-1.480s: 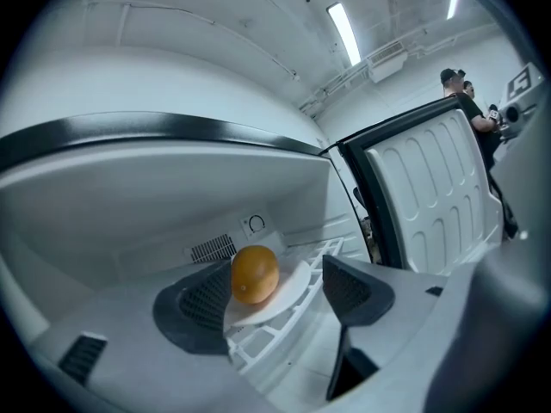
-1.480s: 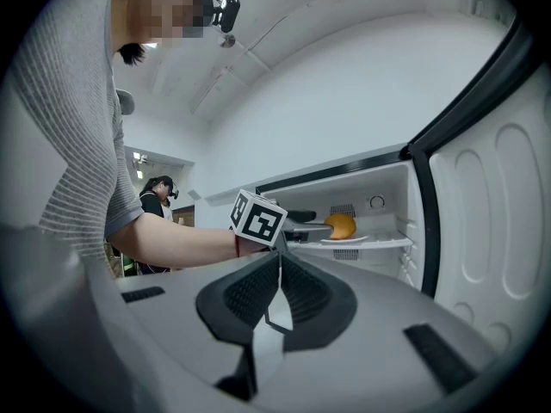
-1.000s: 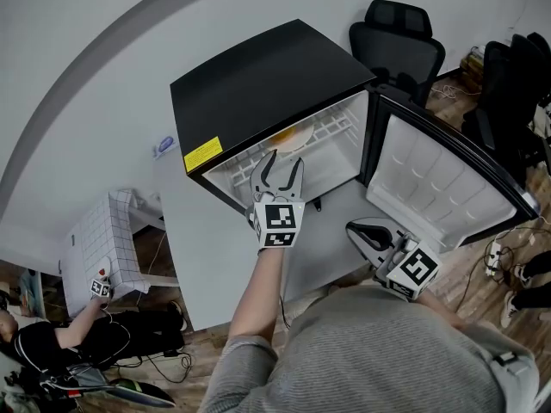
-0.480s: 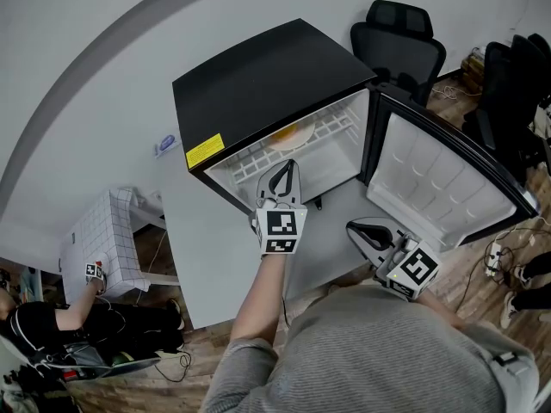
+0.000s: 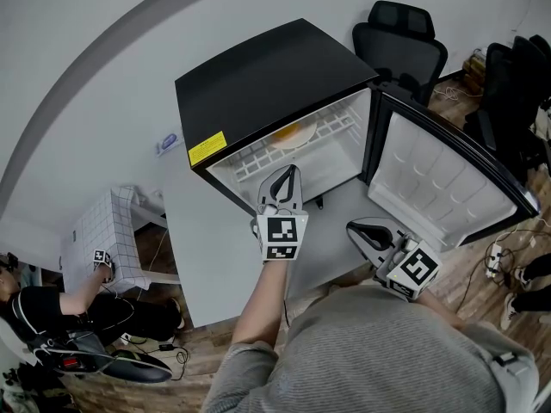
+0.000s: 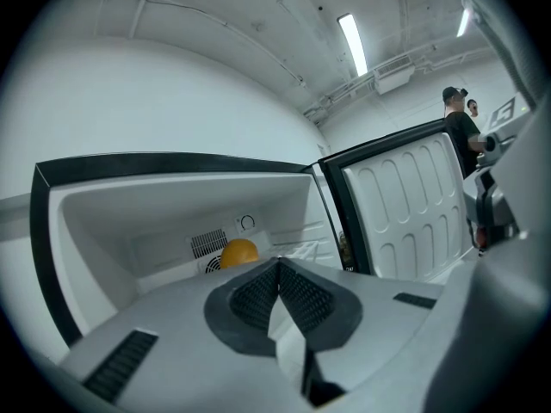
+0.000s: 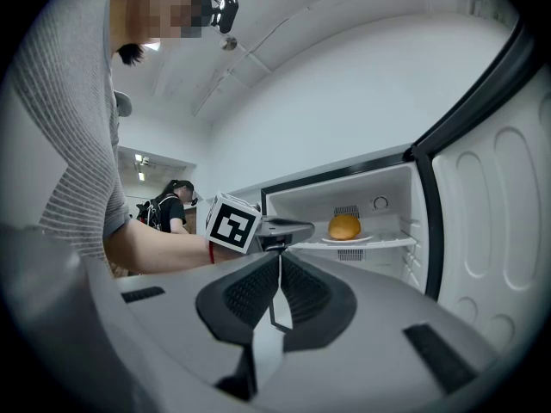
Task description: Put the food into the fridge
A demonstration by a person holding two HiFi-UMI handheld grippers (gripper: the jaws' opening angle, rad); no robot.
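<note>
Looking down in the head view: left claw [image 5: 290, 174] shut and empty, hanging just in front of the open fridge [image 5: 258, 76] on the counter [image 5: 207, 248]. Right claw [image 5: 357, 229] likewise shut and empty, lower right, near the swung-out door [image 5: 439, 175]. Food [image 5: 291, 133] already lying on the wire shelf [image 5: 250, 158] inside, so probably only the closing left to do. Risk of pinching the left claw, or jolting the fridge, if swinging the door while that claw sits at the opening. Yellow label [image 5: 205, 150] on the fridge's front edge, print too small to read. Black-and-white square marker [image 5: 281, 231] on the left claw, pattern only, no words.

Turning to the left claw view: jaws pressed together, nothing between, aimed into the cabinet. Food [image 6: 239, 251] at the back, beside a vent grille. Danger of knocking it off its plate if pushed further in. Round dial [image 6: 248, 223] above, markings illegible.

Ending with the right claw view: jaws together, empty. Food [image 7: 344, 226] resting on a plate [image 7: 349, 240] on the shelf, well apart from both claws. Little purchase for a shut claw on the door [image 7: 491, 231], hence a chance of slipping and leaving it ajar. No brand visible anywhere.
</note>
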